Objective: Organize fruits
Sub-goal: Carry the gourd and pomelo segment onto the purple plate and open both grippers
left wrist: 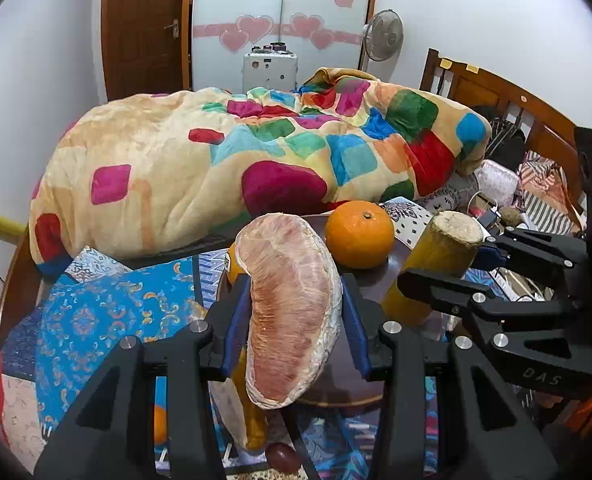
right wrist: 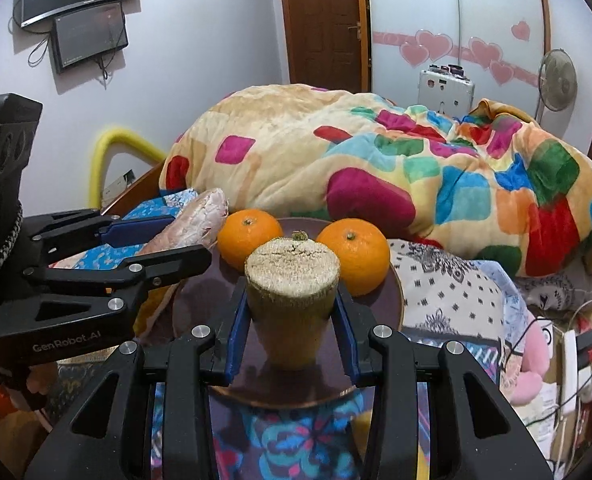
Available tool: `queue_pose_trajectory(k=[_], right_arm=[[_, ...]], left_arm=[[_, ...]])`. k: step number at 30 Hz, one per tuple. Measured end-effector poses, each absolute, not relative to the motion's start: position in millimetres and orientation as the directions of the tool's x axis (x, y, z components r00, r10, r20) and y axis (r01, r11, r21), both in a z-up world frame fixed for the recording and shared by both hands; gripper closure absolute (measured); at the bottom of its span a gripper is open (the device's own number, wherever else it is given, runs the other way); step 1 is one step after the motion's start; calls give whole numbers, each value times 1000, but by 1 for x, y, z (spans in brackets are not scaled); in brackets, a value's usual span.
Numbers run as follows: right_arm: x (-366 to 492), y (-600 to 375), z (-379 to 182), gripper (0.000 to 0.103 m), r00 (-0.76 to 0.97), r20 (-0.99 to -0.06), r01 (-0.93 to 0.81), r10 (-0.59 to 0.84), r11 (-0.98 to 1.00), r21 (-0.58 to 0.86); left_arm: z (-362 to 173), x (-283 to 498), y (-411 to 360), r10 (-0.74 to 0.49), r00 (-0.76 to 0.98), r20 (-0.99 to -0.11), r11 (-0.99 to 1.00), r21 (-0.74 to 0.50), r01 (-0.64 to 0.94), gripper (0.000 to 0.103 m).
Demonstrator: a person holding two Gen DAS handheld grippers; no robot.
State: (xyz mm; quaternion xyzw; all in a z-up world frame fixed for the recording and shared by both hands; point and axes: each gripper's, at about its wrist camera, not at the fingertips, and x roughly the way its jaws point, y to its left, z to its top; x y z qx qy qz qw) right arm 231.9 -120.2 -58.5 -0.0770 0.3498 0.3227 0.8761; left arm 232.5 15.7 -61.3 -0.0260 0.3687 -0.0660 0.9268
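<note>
L gripper: blue-padded jaws clamped on pink peeled pomelo wedge w/ white pith edge, pads pressing both flat sides
R gripper: jaws clamped on short yellow-green sugarcane stub w/ fibrous cut end, pads on its sides
Location: both pieces held above round dark brown plate on patterned blue bedspread; wedge over plate's left part, stub over its middle, near edge
Plate load: two round oranges w/ green stem nubs at far side, left one & right one, apart from each other
Risk 1: soft wedge prob. squashes or tears if squeezed harder; grip is mid-body, so ends could sag & slip out
Risk 2: stub set down on end may topple & roll into oranges, bump them off far rim
Risk 3: grippers near each other, could clash on lowering
Axis, wedge: long axis running away from cam & upward, curved back to the right, far tip high
Axis, stub: long axis along the fingers, cut face toward cam, far end tilted down at plate
Loose: small dark red grape-like fruit on bedspread below L gripper, off plate
</note>
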Motion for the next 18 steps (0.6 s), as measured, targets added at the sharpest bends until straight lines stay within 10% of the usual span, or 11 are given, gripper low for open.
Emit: queue_pose_trajectory(k=[18], right_arm=[[248, -114, -92, 62, 481, -743, -632, 465, 771, 72]], left_arm=[[-76, 253, 9, -148, 694, -704, 989, -98, 112, 59]])
